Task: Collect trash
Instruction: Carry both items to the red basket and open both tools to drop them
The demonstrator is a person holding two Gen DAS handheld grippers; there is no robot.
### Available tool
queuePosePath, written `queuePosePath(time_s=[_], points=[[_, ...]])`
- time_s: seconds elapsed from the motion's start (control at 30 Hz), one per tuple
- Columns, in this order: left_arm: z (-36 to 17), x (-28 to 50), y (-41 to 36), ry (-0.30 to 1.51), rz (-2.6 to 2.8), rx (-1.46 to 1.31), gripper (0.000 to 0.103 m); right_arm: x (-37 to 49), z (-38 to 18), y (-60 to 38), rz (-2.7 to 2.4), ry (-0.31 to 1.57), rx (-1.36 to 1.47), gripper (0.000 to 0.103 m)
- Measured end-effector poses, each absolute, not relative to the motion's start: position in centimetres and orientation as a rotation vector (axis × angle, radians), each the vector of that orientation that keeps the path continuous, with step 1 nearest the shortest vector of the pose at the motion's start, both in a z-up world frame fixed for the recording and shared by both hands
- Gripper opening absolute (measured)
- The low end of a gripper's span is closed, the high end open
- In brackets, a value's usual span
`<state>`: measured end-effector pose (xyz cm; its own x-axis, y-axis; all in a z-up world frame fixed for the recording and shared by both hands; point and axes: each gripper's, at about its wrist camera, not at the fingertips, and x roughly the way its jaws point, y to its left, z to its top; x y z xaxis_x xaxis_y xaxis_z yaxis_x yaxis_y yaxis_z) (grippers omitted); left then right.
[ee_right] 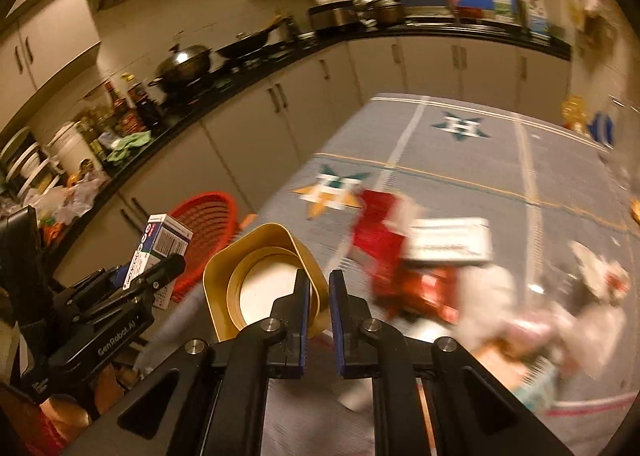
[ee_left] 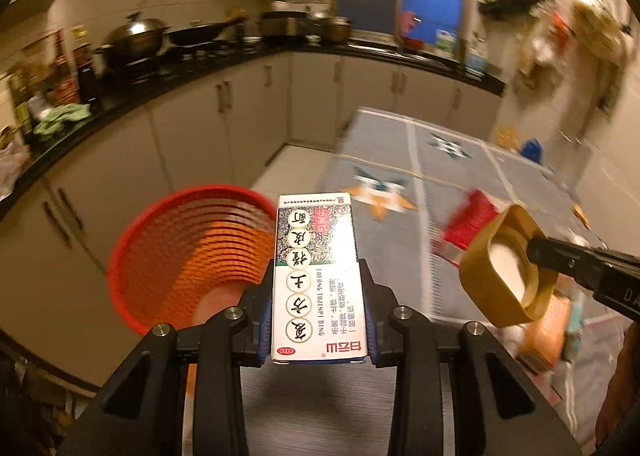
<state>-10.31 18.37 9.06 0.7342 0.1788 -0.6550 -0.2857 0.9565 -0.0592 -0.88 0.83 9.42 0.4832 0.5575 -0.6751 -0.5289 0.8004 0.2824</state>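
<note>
Dim, warm yellow indoor light; motion blur smears much (fisheye bends the edges).

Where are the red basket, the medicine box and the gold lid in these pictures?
red basket (ee_left: 192,256), left wrist view, on its slatted inner wall.
medicine box (ee_left: 318,280), left wrist view, on its printed top face.
gold lid (ee_right: 264,276), right wrist view, on its white inside.

One red basket (ee_left: 192,252), one medicine box (ee_left: 316,280), one gold tin (ee_left: 506,268), two woks (ee_right: 186,64)
</note>
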Motion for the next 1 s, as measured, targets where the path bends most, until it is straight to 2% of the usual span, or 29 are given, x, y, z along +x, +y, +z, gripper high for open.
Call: queuePosePath(time_s=[0.37, 0.87, 0.97, 1.0], points=[[6.9, -10.2, 28.2, 0.742, 0.405, -0.204, 0.033, 1.4, 8.9, 13.0, 0.782, 0.878, -0.013, 0.011], [2.5, -8.7, 31.4, 0.827, 0.423, -0.243, 0.034, 3.9, 4.8, 21.3, 0.8, 0.964, -0.091, 0.012], [2.4, -8.6, 31.4, 0.833, 0.418, -0.249, 0.046, 4.0, 4.6, 21.3, 0.805, 0.972, -0.082, 0.015], [2.4, -8.6, 31.5, 0.831, 0.419, -0.252, 0.054, 4.0, 4.7, 21.2, 0.811, 0.969, -0.078, 0.016]])
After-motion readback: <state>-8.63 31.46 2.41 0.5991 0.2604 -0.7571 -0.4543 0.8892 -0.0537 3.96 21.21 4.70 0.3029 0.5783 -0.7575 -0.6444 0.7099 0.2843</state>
